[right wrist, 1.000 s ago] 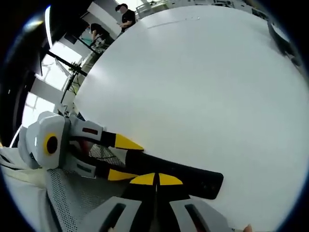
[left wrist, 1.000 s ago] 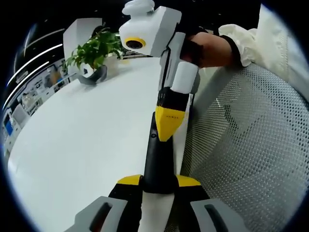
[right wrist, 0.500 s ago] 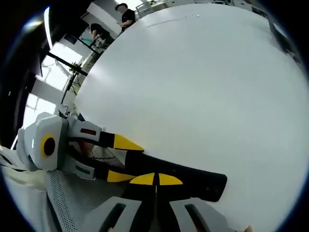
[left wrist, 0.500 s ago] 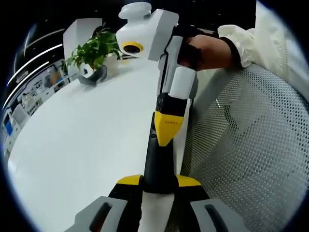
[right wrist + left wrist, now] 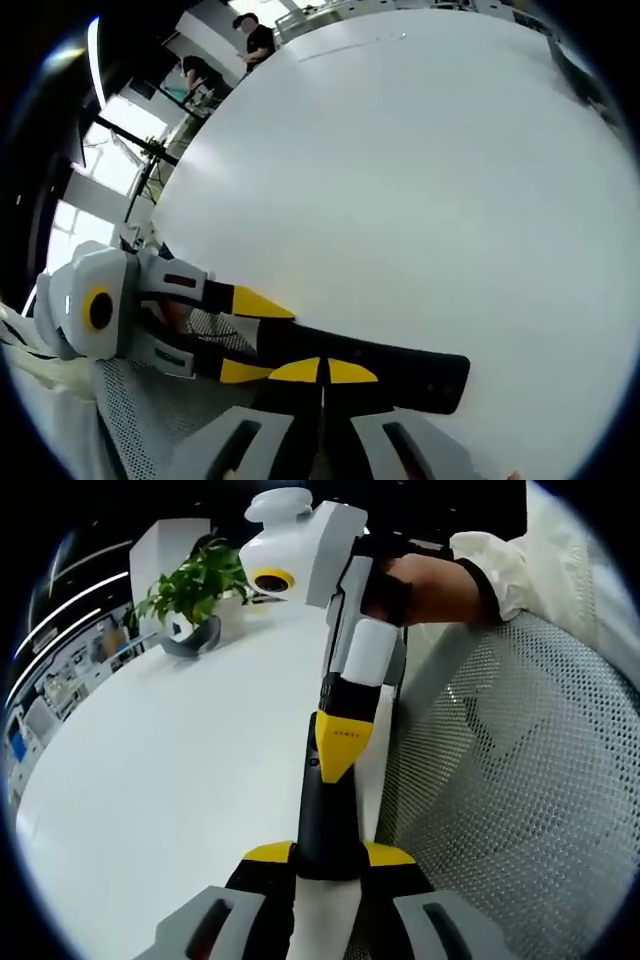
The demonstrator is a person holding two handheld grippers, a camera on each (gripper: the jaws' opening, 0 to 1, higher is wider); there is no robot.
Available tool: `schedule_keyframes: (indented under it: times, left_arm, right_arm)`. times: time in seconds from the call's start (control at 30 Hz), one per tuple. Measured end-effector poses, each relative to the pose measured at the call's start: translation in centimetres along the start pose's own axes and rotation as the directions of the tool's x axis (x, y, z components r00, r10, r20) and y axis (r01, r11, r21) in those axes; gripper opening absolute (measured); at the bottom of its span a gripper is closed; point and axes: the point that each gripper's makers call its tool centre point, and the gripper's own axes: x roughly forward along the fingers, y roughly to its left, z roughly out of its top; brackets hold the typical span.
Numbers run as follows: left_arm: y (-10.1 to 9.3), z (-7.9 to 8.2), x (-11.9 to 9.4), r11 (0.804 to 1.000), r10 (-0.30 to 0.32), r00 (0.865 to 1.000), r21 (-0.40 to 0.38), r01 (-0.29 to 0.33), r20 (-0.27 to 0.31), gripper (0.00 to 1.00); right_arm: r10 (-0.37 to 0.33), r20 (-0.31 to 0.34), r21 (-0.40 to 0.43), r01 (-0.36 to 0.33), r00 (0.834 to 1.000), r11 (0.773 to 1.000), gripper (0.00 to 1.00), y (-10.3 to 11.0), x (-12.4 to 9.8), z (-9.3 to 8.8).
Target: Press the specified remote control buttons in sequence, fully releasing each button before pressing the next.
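Note:
A black remote control [image 5: 328,815] juts out over the white table [image 5: 150,770], its near end clamped between the yellow tips of my left gripper [image 5: 329,854]. My right gripper [image 5: 338,762] reaches down from above, jaws shut together, its yellow tip resting on the remote's upper face. In the right gripper view the remote [image 5: 400,368] lies across the bottom, with my right gripper [image 5: 324,371] shut, its tip on the remote's top. My left gripper [image 5: 250,336] holds the remote's left end there. The buttons are hidden under the tip.
A potted plant [image 5: 195,590] stands at the table's far corner. A white mesh chair [image 5: 510,790] sits right beside the table edge. A hand in a white sleeve [image 5: 450,580] holds the right gripper. People [image 5: 250,35] stand beyond the far side of the table.
The right gripper's tip has edged a little along the remote toward my left gripper. The remote stays held in the left jaws.

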Motion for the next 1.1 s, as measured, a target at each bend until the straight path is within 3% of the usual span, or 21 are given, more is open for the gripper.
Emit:
schedule_keyframes:
  times: [0.43,1.1]
  left_arm:
    - [0.09,-0.01,0.08,1.0,0.002,1.0,-0.004,-0.002,0.005,0.24]
    - [0.16,0.04,0.12,1.0,0.004,1.0,-0.007,-0.003,0.014,0.25]
  right_arm:
    - [-0.008,0.002,-0.038,0.008,1.0,0.999,0.0,0.13,-0.05,-0.04]
    - [-0.003,-0.007,-0.033,0.003,1.0,0.999,0.0,0.08,-0.09,-0.03]
